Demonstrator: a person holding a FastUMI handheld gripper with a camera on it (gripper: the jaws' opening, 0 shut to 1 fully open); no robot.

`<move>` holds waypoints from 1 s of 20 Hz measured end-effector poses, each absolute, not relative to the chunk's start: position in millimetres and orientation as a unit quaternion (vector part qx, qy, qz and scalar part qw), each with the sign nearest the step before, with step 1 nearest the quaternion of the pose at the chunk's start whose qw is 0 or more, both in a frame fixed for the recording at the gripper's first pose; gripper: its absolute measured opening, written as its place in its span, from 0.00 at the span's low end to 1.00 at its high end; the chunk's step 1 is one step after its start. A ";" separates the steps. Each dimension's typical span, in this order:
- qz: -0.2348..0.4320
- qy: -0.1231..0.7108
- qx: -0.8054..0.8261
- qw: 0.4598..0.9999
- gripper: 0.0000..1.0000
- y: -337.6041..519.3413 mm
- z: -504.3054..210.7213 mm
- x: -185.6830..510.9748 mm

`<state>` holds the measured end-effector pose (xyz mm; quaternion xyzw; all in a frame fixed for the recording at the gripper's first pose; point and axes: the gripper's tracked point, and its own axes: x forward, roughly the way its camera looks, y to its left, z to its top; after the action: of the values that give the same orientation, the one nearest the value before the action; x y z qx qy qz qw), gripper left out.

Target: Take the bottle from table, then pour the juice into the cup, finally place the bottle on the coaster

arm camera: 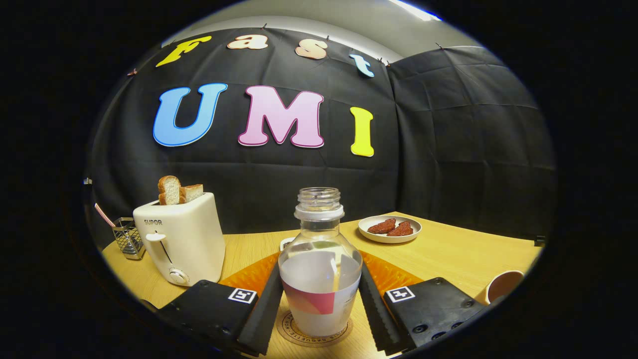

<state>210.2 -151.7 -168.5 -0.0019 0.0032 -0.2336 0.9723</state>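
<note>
A clear bottle [319, 271] without a cap, partly filled with pale liquid and wearing a pink and white label, stands upright on a round cork coaster [313, 333]. My gripper [319, 279] holds it: both ribbed black fingers [266, 304] press against its sides at its widest part. A brown cup [503, 285] sits on the table well to the right of the right finger; its inside is hidden.
An orange placemat [249, 275] lies just beyond the coaster. A white toaster [182, 239] with bread slices stands ahead to the left, with a small metal basket [128, 238] beside it. A plate [390, 234] of red-brown food sits beyond the bottle, to the right.
</note>
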 end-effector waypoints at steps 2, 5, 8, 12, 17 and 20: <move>-0.232 0.006 -0.004 0.973 0.79 -150.4 -170.8 209.1; -0.225 0.011 -0.006 0.974 0.82 -144.7 -172.9 208.0; -0.215 0.016 -0.015 0.976 1.00 -140.3 -176.6 206.7; -0.213 0.027 -0.019 0.976 0.99 -139.5 -179.0 201.7; -0.207 0.046 -0.017 0.977 0.99 -135.3 -185.8 181.5; -0.203 0.061 -0.020 0.977 0.99 -132.6 -189.8 159.3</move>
<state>159.3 -132.6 -189.8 -0.0200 0.0613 -0.2035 0.9769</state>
